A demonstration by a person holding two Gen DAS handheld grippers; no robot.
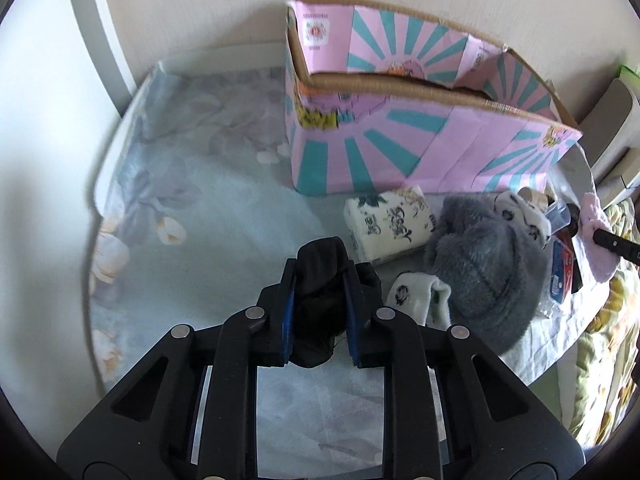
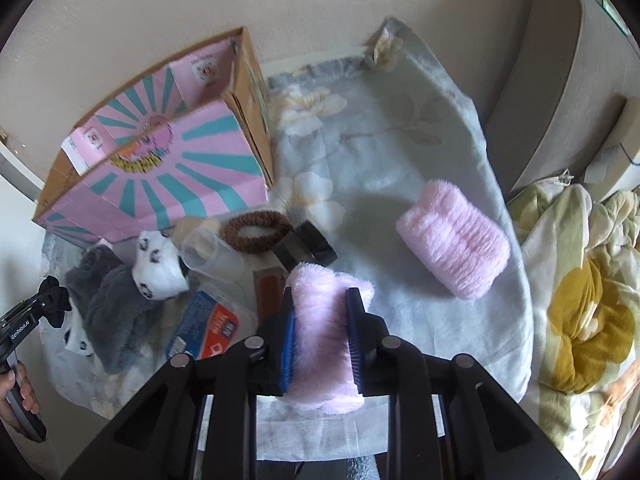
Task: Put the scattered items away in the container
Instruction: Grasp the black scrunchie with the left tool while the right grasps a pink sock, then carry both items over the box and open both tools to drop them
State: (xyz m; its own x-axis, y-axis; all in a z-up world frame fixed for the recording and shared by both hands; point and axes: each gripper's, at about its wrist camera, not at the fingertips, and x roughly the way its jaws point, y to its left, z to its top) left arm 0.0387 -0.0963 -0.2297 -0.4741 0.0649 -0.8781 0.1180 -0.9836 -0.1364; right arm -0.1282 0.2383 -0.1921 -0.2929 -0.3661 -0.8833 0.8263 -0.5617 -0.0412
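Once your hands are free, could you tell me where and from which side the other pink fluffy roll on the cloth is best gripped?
Grip the pink fluffy roll across its narrow middle, coming from above. It lies on its side, clear of the clutter, with open cloth on both long flanks for the fingers. Its soft pile should compress, so the jaws would probably hold well there.

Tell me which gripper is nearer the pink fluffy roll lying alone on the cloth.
Right. The right gripper, shut on a matching pink fluffy piece, is close beside the roll. The left gripper is at the far side of the clutter.
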